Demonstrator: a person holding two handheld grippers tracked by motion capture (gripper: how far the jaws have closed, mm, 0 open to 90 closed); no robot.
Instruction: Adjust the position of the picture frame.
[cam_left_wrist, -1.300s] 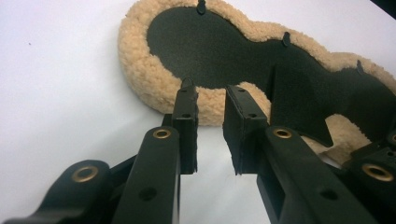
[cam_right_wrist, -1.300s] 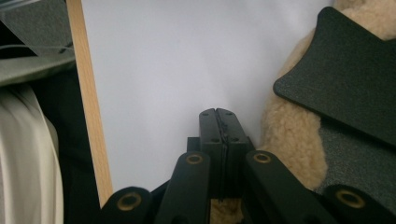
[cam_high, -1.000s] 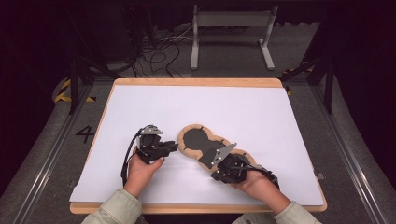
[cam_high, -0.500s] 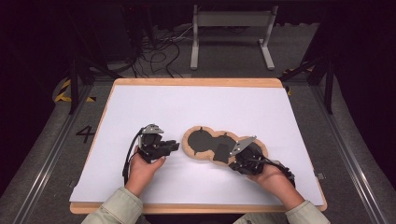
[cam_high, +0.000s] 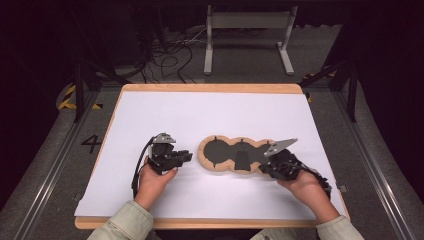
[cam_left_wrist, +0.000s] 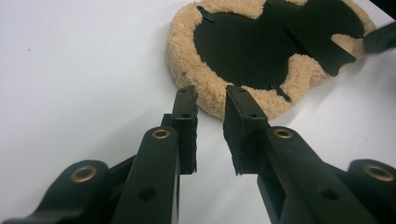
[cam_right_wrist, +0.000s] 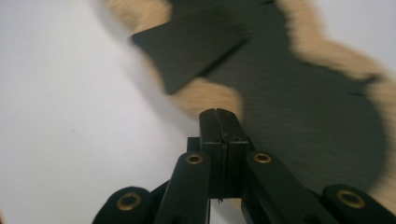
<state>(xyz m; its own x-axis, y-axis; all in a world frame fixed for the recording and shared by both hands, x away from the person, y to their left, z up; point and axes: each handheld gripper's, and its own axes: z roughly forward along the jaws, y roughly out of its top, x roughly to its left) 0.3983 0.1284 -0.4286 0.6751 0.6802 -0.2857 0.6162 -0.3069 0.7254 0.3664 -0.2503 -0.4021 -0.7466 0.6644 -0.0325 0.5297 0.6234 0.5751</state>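
White worktop (cam_high: 210, 120), near edge: fleecy pad (cam_high: 235, 154) dragged rightward by right gripper (cam_high: 267, 167), clamped flat on its rim; left gripper (cam_high: 187, 156) waited beside, slightly parted, holding nothing.

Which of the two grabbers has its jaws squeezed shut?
The right gripper, by the fluffy tan pad; its jaws meet. The left gripper shows a gap.

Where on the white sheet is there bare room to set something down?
Bare: the far strip of the white sheet beyond the tan fleece pad with black lobed backing, and its near-left corner. Crowded: the near middle, pad between left claw and right claw.
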